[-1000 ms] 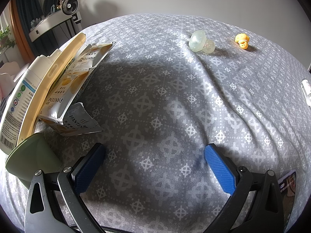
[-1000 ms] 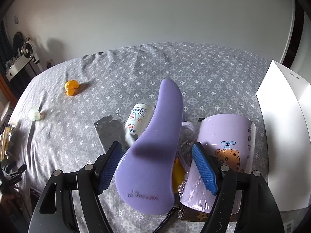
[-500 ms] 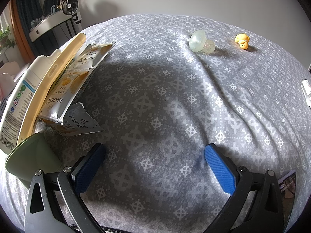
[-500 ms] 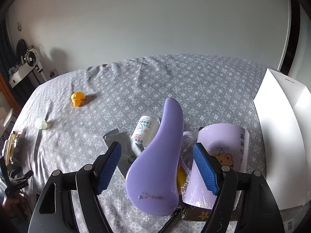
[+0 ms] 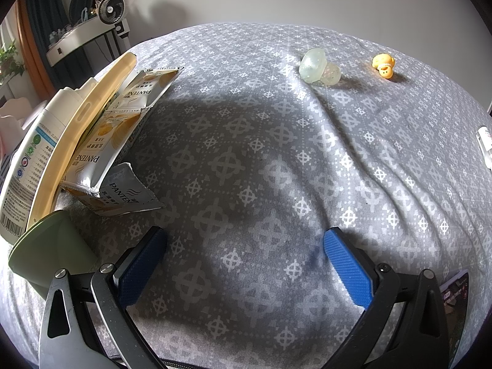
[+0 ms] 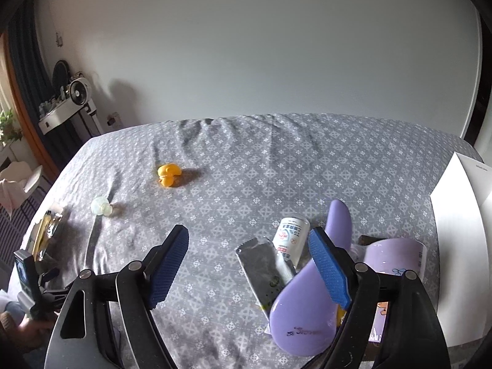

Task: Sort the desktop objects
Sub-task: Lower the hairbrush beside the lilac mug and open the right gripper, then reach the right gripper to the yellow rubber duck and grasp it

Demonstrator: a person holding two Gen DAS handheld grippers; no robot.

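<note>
My right hand-held gripper [image 6: 247,266] is opening over bare cloth, nothing between its jaws; the purple brush [image 6: 303,307] lies just right, behind its right finger. My left hand-held gripper [image 5: 244,259] hangs released.

Duck [image 6: 168,174] behind — brush [image 6: 303,301] right

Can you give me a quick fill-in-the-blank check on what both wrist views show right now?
1. The small duck toy is ____ in colour.
2. The comb beside the right tongs is ____.
3. The sachets at the left read ____.
4. The mug shows a cartoon ____.

Missing words: yellow; purple; PANTENE; tiger
</note>
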